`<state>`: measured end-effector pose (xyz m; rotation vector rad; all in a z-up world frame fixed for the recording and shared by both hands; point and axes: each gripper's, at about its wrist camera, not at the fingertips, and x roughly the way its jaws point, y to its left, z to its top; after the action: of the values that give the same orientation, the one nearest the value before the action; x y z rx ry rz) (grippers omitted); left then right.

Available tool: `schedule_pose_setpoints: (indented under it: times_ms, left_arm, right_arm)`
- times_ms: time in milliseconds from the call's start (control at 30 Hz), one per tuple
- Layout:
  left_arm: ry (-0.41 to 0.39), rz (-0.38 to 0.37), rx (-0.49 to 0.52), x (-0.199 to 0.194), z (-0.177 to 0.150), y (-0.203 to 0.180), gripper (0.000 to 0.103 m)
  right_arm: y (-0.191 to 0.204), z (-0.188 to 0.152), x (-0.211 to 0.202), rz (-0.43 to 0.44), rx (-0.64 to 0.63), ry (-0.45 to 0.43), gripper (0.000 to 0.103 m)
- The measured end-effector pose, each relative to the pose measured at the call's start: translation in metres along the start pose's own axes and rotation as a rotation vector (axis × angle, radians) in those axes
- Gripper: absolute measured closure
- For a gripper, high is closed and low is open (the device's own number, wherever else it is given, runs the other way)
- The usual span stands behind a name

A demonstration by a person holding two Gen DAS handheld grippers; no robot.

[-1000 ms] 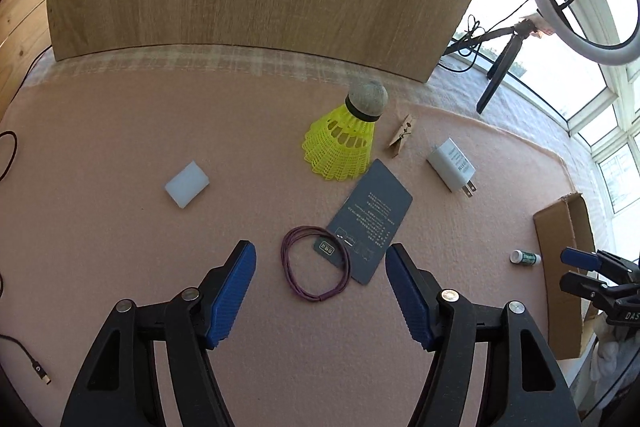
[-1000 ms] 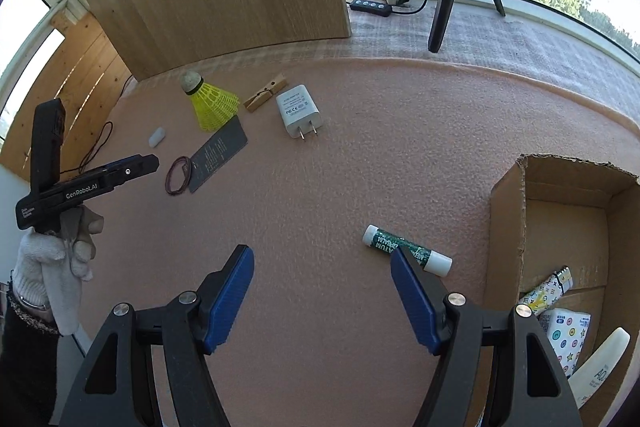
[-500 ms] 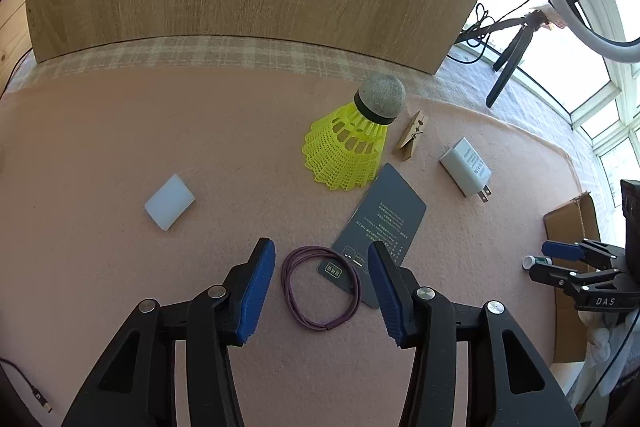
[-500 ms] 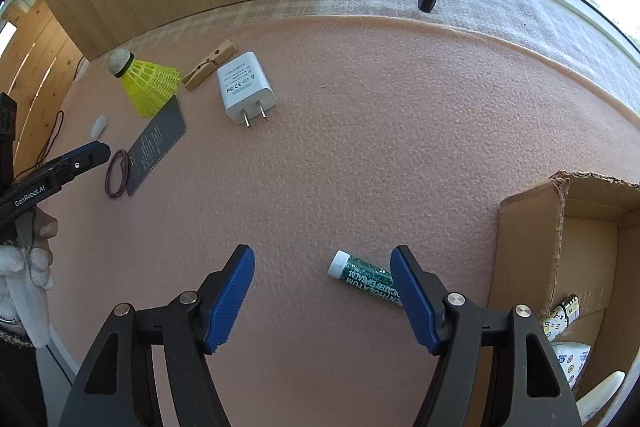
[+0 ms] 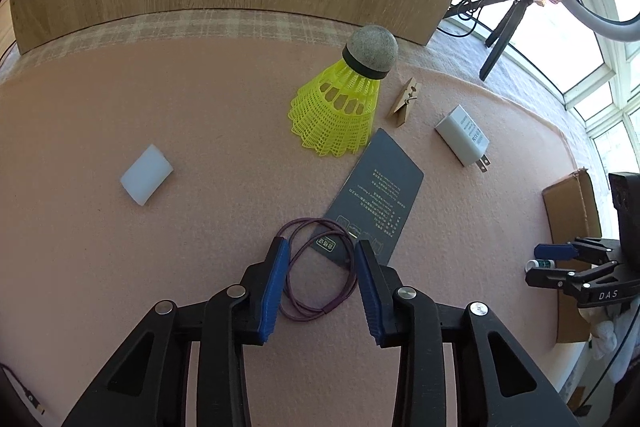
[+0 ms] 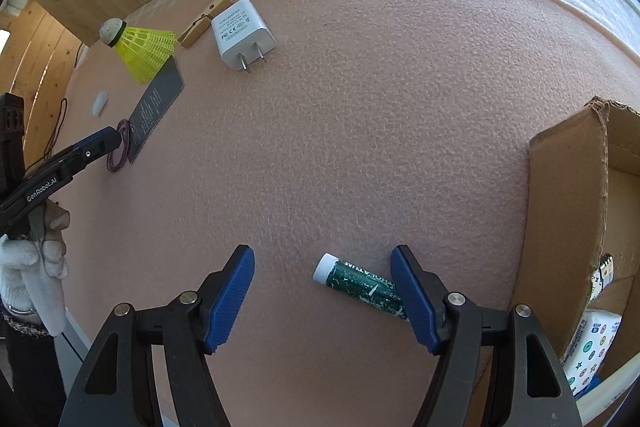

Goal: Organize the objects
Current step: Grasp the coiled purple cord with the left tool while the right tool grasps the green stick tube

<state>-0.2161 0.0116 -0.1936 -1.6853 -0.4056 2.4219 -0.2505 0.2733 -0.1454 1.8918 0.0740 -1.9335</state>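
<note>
Pick-up step, both hands at once. Left gripper (image 5: pixel 320 263) has just been closing, jaws now straddling the purple elastic hair loop (image 5: pixel 318 267), which lies on the pink felt tabletop (image 5: pixel 200 115) overlapping the near corner of the dark grey printed card (image 5: pixel 376 199); pads not yet pressing it, so released. Right gripper (image 6: pixel 322 291) is spread wide over the green white-capped lip-balm tube (image 6: pixel 360 285), just beside the brown cardboard box (image 6: pixel 568 211). Next, likely: close on each item, avoid the card, carry to the box.

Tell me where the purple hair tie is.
In the left wrist view, the purple hair tie lies on the pink mat between the left gripper fingers, overlapping the dark card.
</note>
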Motion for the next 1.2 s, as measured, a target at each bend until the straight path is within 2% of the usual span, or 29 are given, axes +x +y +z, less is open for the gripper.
schedule_pose_setpoints:
  times_ms: [100,267,400,533,600,733,900,1033,1200]
  left_arm:
    - [-0.004,-0.001,0.045,-0.003,-0.014,-0.007,0.071]
    - [0.015,-0.038,0.057,-0.008,-0.040,-0.016,0.071]
    - [0.033,-0.041,0.108,-0.012,-0.064,-0.031,0.071]
    - [0.051,-0.051,0.112,-0.018,-0.082,-0.041,0.071]
    - [0.044,-0.043,0.124,-0.027,-0.088,-0.046,0.062]
    - [-0.009,0.027,0.156,-0.044,-0.087,-0.051,0.058]
    - [-0.001,0.071,0.149,-0.038,-0.080,-0.047,0.046]
    - [0.036,0.086,0.161,-0.026,-0.078,-0.048,0.046]
    - [0.031,0.105,0.155,-0.017,-0.076,-0.050,0.046]
  right_arm:
    - [-0.001,-0.007,-0.001,0.013,0.002,-0.001,0.036]
    - [-0.007,-0.018,-0.004,0.038,0.022,-0.015,0.036]
    - [-0.010,-0.025,-0.005,0.022,0.012,-0.016,0.036]
    - [-0.009,-0.037,-0.005,-0.005,-0.017,-0.032,0.036]
    - [-0.008,-0.039,-0.006,-0.009,-0.014,-0.048,0.036]
    - [-0.010,-0.045,-0.008,0.014,0.000,-0.040,0.036]
    - [-0.016,-0.054,-0.011,0.046,0.032,-0.034,0.036]
    - [-0.012,-0.063,-0.014,-0.014,-0.038,-0.036,0.036]
    - [-0.001,-0.077,-0.019,-0.104,-0.186,-0.048,0.036]
